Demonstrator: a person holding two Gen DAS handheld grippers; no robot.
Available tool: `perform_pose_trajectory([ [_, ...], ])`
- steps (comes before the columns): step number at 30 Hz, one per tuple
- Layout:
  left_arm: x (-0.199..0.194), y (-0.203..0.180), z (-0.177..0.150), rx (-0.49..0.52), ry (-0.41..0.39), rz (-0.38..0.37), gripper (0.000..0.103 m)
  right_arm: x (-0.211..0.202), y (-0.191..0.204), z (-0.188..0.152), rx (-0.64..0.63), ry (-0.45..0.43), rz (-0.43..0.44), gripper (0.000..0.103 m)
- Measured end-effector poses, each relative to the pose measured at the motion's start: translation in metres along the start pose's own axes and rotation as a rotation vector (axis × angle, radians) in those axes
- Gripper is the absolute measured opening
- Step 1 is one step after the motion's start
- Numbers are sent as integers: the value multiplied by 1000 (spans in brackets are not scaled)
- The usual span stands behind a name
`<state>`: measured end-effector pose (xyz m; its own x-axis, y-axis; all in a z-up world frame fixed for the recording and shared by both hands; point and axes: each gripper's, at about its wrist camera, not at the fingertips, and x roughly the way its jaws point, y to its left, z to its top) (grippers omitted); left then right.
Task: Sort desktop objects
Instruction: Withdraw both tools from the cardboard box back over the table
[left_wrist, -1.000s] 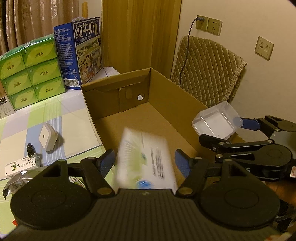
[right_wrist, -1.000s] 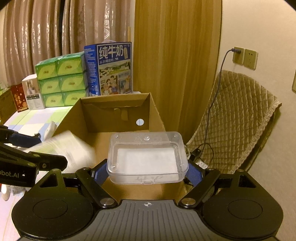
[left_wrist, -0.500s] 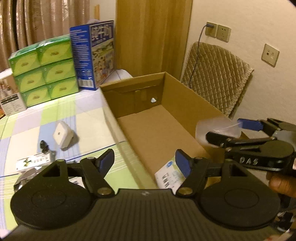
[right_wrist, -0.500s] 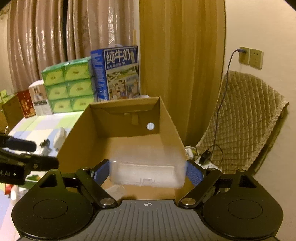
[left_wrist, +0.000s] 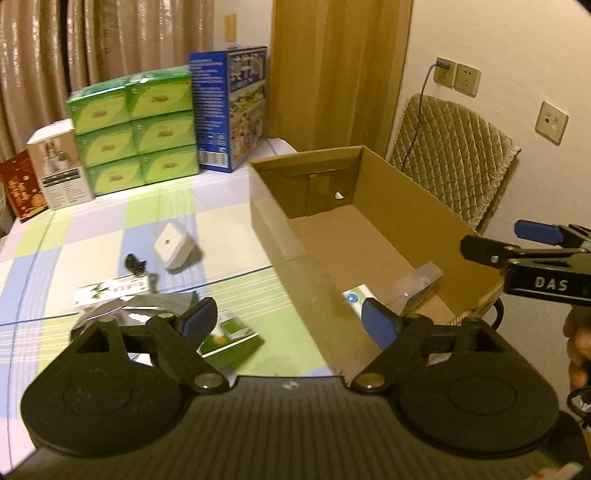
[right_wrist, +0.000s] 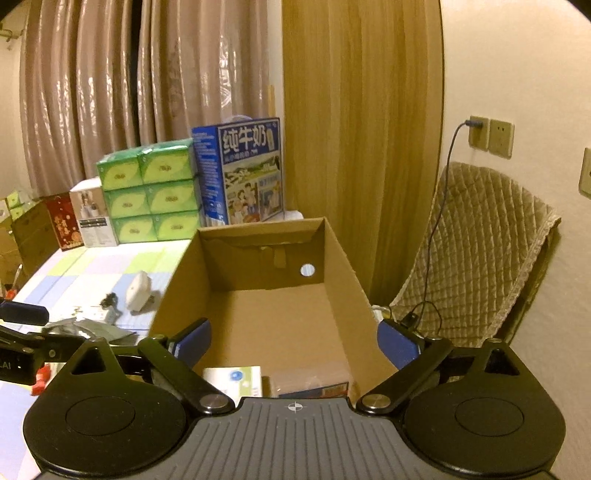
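An open cardboard box (left_wrist: 402, 206) stands on the right of the table. In its near end lie a white packet (left_wrist: 356, 299) and a clear plastic box (left_wrist: 417, 282), side by side; the right wrist view shows the same packet (right_wrist: 234, 380) and clear box (right_wrist: 310, 384) just below my right gripper. My left gripper (left_wrist: 288, 321) hangs open and holds nothing, over the box's near left corner. My right gripper (right_wrist: 295, 341) is also open and holds nothing, above the cardboard box (right_wrist: 258, 229). It shows at the right edge of the left wrist view (left_wrist: 491, 236).
On the checked tablecloth left of the box lie a white charger (left_wrist: 173, 247), a small black item (left_wrist: 135, 264), a white strip box (left_wrist: 110, 293), a silver foil bag (left_wrist: 129, 314) and a green card (left_wrist: 229, 338). Green tissue packs (left_wrist: 133, 125) and a blue milk carton (left_wrist: 229, 107) stand behind.
The white packet has left my left gripper and the clear box my right one; both now lie in the cardboard box. Both grippers have risen and drawn back.
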<state>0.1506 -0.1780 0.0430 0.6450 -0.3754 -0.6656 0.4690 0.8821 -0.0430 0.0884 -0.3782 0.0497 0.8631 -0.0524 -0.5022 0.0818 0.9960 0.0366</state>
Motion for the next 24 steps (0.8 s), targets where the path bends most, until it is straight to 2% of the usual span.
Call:
perform_pose_trajectory([
  [3, -16, 10, -8, -16, -11, 17, 87, -13, 10, -2, -6, -16, 9, 101],
  [16, -90, 79, -75, -112, -29, 125, 101, -47, 75, -27, -56, 3, 117, 101],
  [24, -117, 124, -105, -144, -25, 190, 102, -50, 120, -40, -146, 25, 209, 101],
])
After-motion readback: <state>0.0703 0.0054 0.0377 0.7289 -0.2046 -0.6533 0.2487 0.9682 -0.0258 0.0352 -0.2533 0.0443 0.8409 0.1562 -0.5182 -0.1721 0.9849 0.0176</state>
